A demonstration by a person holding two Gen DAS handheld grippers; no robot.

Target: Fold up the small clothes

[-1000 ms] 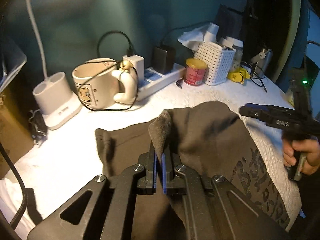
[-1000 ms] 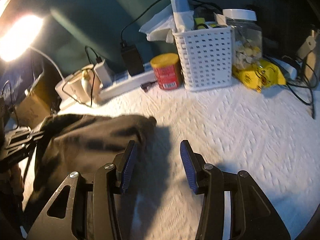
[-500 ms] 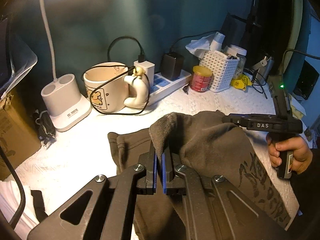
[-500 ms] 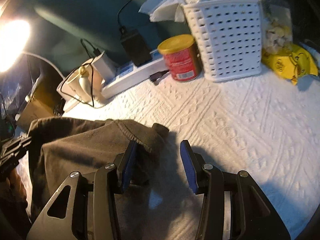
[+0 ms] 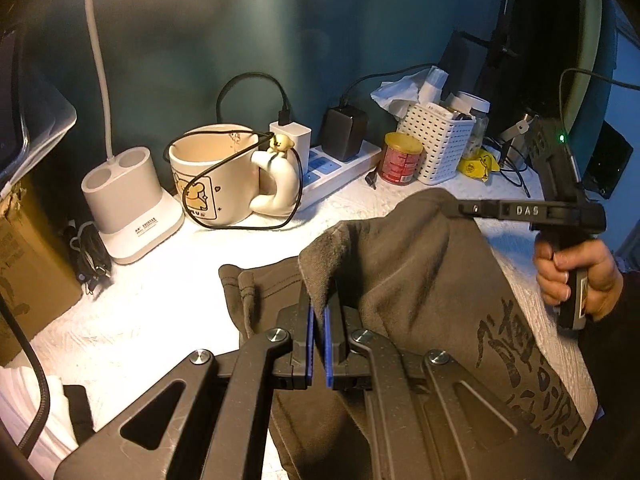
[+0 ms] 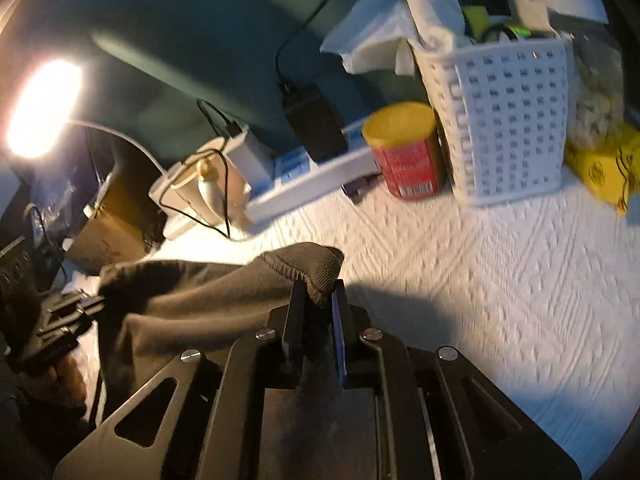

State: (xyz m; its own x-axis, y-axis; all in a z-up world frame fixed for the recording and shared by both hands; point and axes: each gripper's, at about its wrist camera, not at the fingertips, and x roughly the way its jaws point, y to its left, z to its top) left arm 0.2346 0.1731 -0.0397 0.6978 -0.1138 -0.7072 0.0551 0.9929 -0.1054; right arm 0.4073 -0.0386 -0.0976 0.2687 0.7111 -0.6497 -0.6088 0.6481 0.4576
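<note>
A dark grey-brown garment [image 5: 416,280] with black lettering lies partly on the white textured table cover [image 5: 152,300]. My left gripper [image 5: 318,308] is shut on one fleecy corner of it, held up off the table. My right gripper [image 6: 318,296] is shut on another ribbed corner of the garment [image 6: 224,292], lifted too. In the left wrist view the right gripper [image 5: 464,208] shows at the garment's far right corner, held by a hand. The cloth hangs between the two grippers.
Along the back wall stand a white lamp base [image 5: 128,200], a cream mug [image 5: 216,176] with a cable, a power strip [image 5: 340,168], a red can [image 5: 400,158] and a white basket [image 5: 440,140]. A cardboard box [image 5: 28,264] is at left. A yellow packet [image 6: 608,168] lies right.
My right gripper has closed on the garment's corner and lifted it. My left gripper has kept its hold and raised its corner higher.
</note>
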